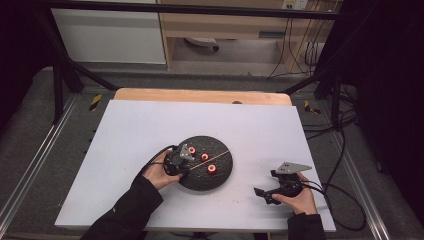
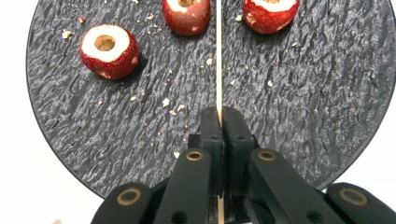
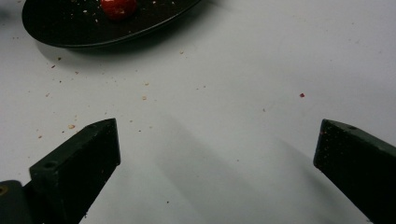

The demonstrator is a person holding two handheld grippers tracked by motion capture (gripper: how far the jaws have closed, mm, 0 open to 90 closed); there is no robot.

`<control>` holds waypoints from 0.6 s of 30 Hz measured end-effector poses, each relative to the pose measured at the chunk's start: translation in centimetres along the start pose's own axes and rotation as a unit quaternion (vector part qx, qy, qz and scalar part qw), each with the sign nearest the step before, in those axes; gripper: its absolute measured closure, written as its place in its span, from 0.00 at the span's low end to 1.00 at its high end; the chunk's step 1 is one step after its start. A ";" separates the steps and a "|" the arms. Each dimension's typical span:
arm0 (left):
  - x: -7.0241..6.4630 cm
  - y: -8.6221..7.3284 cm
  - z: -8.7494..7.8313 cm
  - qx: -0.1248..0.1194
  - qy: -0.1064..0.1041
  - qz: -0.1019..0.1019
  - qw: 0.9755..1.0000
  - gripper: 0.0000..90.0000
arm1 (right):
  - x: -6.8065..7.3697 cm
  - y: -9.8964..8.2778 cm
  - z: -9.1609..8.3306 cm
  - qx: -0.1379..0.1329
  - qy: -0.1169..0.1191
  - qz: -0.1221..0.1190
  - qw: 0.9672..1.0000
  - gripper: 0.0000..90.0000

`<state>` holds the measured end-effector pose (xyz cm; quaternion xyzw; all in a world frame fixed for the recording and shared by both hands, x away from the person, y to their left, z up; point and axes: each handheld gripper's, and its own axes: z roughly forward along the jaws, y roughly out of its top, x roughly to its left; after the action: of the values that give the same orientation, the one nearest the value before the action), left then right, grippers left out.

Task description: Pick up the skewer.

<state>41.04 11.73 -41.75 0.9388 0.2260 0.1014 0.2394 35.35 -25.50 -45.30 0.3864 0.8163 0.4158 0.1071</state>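
Skewer (image 2: 218, 70) clamped in left gripper (image 2: 219, 116), far end cut off, right gripper (image 3: 217, 144) jaws wide apart, plate (image 3: 56, 28) partly cropped.

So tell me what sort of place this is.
Probably a lab or workshop recording rig, not a kitchen: a white table framed by black struts, cables trailing over grey carpet, and a dark plate of cored red fruit worked with hand-held grippers.
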 end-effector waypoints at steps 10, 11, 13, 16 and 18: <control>-0.2 -0.6 -0.9 -0.016 0.000 -0.001 1.000 0.98 | 0.0 0.0 0.0 0.001 0.000 0.001 1.000 0.01; -0.2 -0.7 -1.0 -0.019 0.001 -0.002 1.000 0.98 | 0.0 0.0 0.0 0.001 -0.001 0.001 1.000 0.01; -0.3 -1.1 -1.2 -0.027 0.002 -0.006 1.000 0.98 | 0.1 0.0 0.1 0.002 0.001 0.002 1.000 0.01; -0.4 -1.5 -1.6 -0.038 0.003 -0.013 0.999 0.98 | 0.1 0.0 0.1 0.003 -0.001 0.003 1.000 0.01; -0.4 -1.9 -1.8 -0.047 0.005 -0.019 0.999 0.98 | 0.1 0.0 0.2 0.004 -0.001 0.003 1.000 0.01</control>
<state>39.38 13.75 -41.18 0.9217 0.2398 0.1116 0.2837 35.35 -25.36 -45.42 0.3896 0.8166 0.4128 0.1052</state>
